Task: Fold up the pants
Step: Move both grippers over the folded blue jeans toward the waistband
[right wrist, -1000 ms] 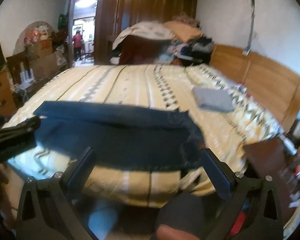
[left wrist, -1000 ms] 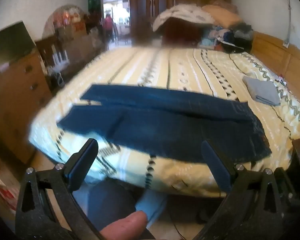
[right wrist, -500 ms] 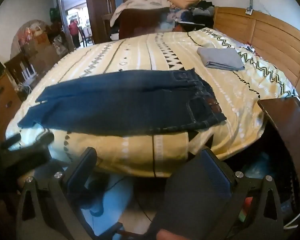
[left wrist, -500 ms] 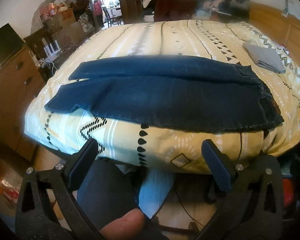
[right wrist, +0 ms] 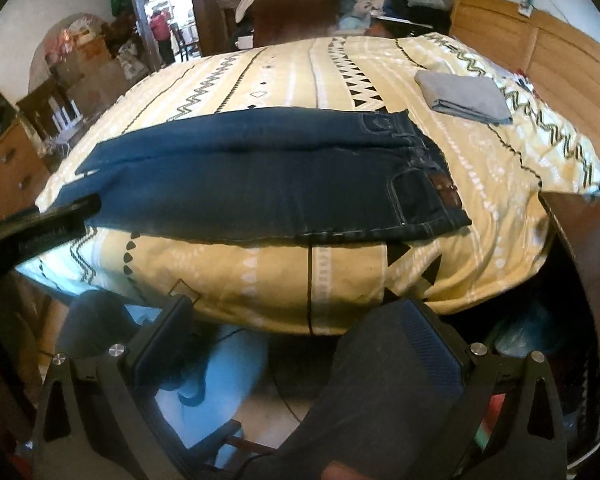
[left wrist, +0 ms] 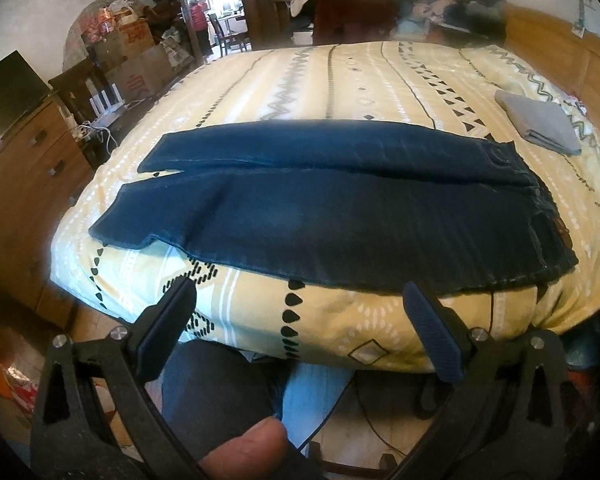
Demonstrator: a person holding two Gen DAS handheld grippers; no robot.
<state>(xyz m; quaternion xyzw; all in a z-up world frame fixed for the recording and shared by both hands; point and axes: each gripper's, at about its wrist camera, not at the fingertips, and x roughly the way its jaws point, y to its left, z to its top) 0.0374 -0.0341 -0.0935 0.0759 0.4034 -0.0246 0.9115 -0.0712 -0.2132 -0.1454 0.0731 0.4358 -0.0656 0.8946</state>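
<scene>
Dark blue jeans [left wrist: 340, 208] lie flat along the near edge of the bed, one leg laid over the other, waistband to the right and hems to the left; they also show in the right wrist view [right wrist: 268, 184]. My left gripper [left wrist: 300, 308] is open and empty, held below and in front of the bed edge, apart from the jeans. My right gripper [right wrist: 296, 320] is open and empty, low in front of the bed below the waistband end. The left gripper's finger [right wrist: 52, 224] shows at the left of the right wrist view near the hems.
The bed has a yellow patterned cover [left wrist: 380, 80]. A folded grey garment [left wrist: 540, 120] lies at the far right of the bed. A wooden dresser [left wrist: 20, 168] stands left, a dark nightstand [right wrist: 588, 232] right. Piled clothes lie beyond the bed. My legs are below.
Both grippers have pulled back and dropped below the bed edge. The jeans now lie still on the bed and the views have steadied.
</scene>
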